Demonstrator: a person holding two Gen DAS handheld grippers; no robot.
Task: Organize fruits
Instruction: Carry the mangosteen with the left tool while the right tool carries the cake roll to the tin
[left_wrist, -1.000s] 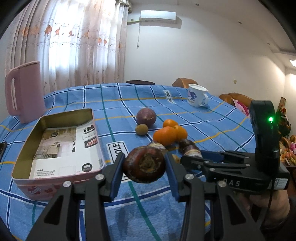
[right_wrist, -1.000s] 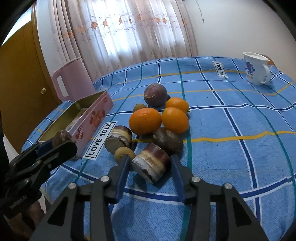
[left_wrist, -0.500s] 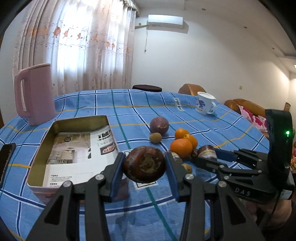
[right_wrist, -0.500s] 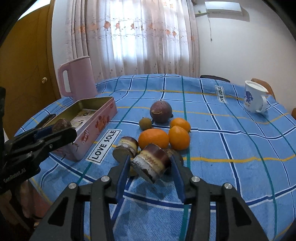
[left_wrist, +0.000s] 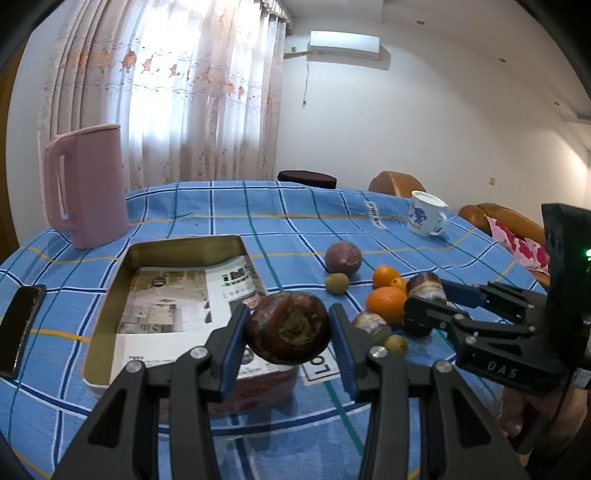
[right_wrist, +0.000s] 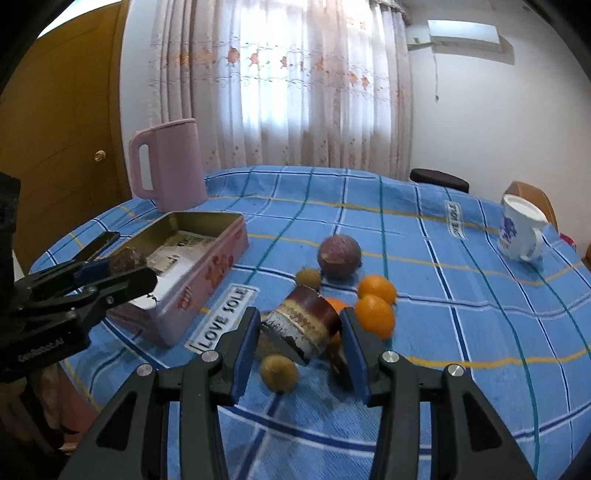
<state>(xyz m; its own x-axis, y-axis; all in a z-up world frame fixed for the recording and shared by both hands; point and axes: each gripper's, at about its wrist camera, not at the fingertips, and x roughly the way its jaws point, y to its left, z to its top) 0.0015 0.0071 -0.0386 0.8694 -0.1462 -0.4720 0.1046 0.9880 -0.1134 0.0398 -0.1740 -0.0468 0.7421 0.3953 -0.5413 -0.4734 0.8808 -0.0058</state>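
Observation:
My left gripper (left_wrist: 289, 334) is shut on a dark brown round fruit (left_wrist: 288, 326), held above the near right corner of the open pink tin box (left_wrist: 110, 302). My right gripper (right_wrist: 300, 334) is shut on a brown-and-cream fruit piece (right_wrist: 301, 328), lifted above the fruit pile. It also shows in the left wrist view (left_wrist: 426, 286). On the blue checked cloth lie oranges (right_wrist: 373, 314), a purple passion fruit (right_wrist: 339, 254), small yellow-green fruits (right_wrist: 277, 371) and another brown piece (left_wrist: 371, 325). The tin (right_wrist: 207, 266) holds only printed paper.
A pink jug (left_wrist: 86, 184) stands behind the tin. A white mug (right_wrist: 519, 232) stands at the far right. A dark phone (left_wrist: 18, 325) lies at the left table edge. Chairs and a sofa stand beyond the table.
Both grippers have risen with their fruit. The left one has moved leftward over the tin's corner. The right one has lifted its piece higher above the pile.

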